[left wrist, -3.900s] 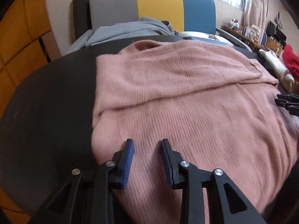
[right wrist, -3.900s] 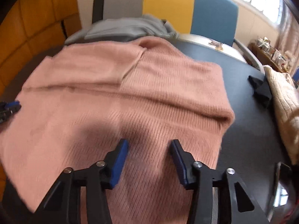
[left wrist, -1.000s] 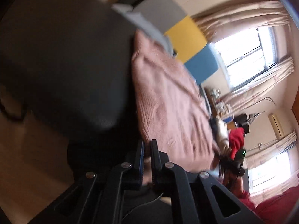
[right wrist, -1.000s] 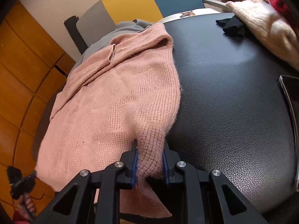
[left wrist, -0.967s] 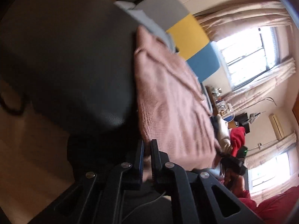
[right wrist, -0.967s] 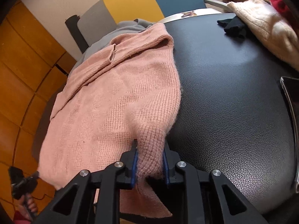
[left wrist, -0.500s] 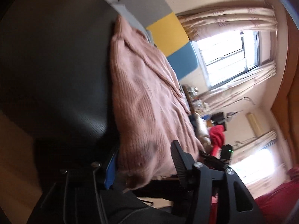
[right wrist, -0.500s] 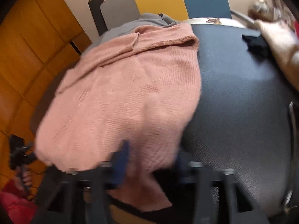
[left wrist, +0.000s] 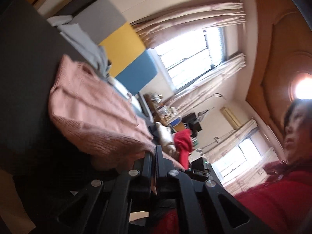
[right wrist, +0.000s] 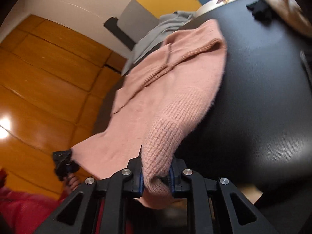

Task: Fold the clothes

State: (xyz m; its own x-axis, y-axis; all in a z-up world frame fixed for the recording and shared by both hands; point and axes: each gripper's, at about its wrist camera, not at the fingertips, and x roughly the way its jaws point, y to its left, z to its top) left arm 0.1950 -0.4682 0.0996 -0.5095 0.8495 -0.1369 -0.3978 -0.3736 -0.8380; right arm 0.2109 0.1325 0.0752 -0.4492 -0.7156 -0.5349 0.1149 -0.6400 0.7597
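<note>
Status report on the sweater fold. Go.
Left gripper shut on pink sweater hem. Right gripper pinching near corner, jaws closing. Sweater mostly on black table. Nothing in the way.

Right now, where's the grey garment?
In the right wrist view, the grey garment lies at the black table's far edge, just beyond the pink sweater.

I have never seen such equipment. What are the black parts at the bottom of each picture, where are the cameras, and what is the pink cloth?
No robot here: a person holds a two-finger gripper in each hand, each with a fisheye camera looking along its fingers. The left gripper is shut on a thin edge of the pink knitted sweater. The right gripper pinches a thicker bunch of the same sweater, its jaws closing a little more. The sweater lies on a black table. A grey garment lies behind it.
</note>
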